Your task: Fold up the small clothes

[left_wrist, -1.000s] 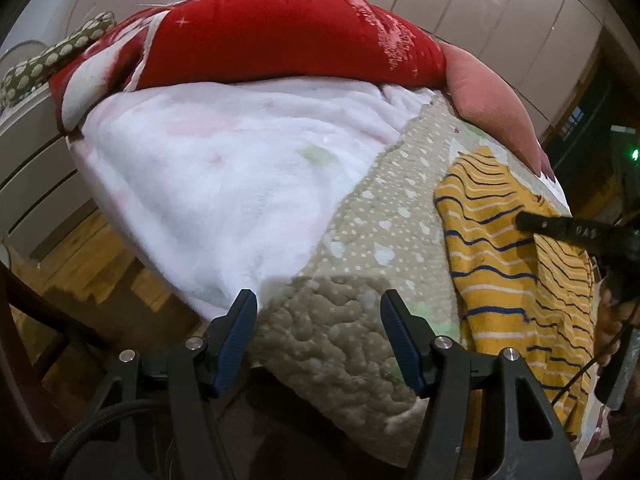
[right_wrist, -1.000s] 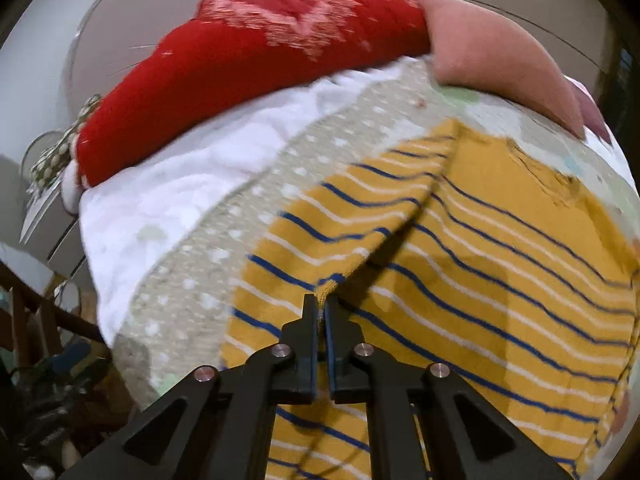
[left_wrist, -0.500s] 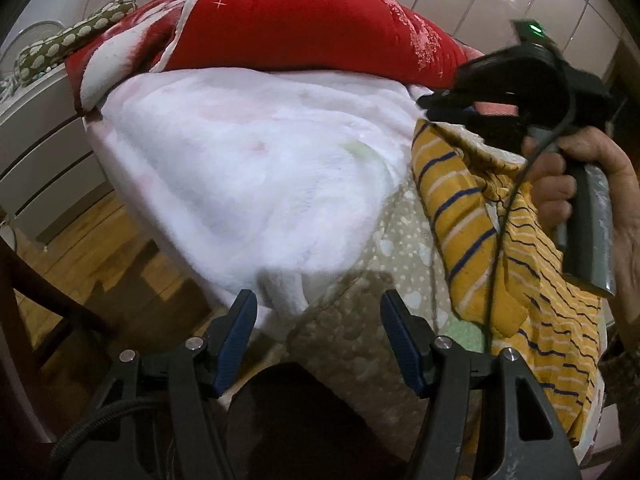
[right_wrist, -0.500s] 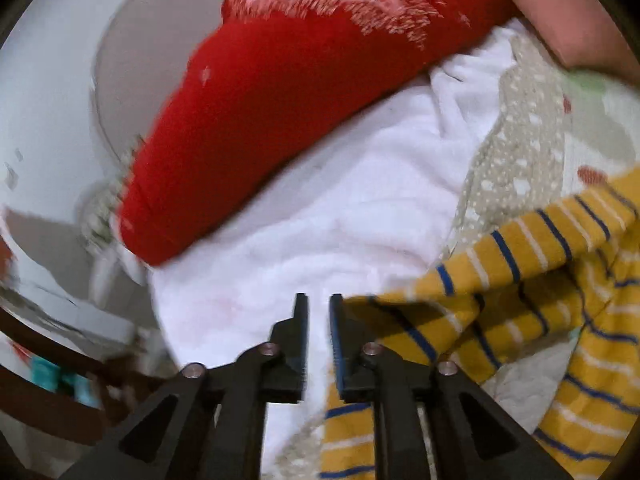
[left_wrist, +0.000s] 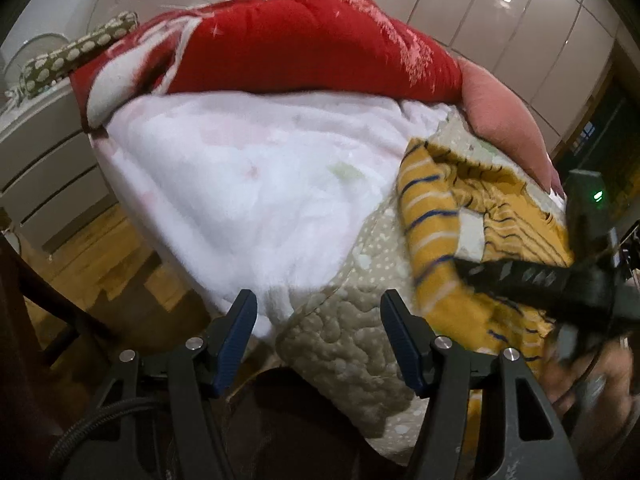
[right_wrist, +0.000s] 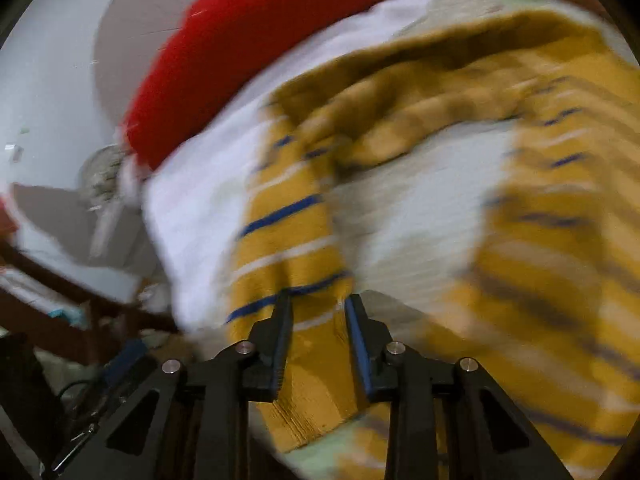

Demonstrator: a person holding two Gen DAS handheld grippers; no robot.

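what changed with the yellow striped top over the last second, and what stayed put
The right claw, shut on the striped top's edge a second ago, lifted that side up and across, bunching the top over itself; its jaws now stand parted with the fabric between them. The left claw stayed open and empty above the quilt. The white blanket and red cushion stayed put.

Motion blur smears the striped garment (right_wrist: pixel 400 128); the right hand-held gripper (left_wrist: pixel 520 280) hides its near edge.
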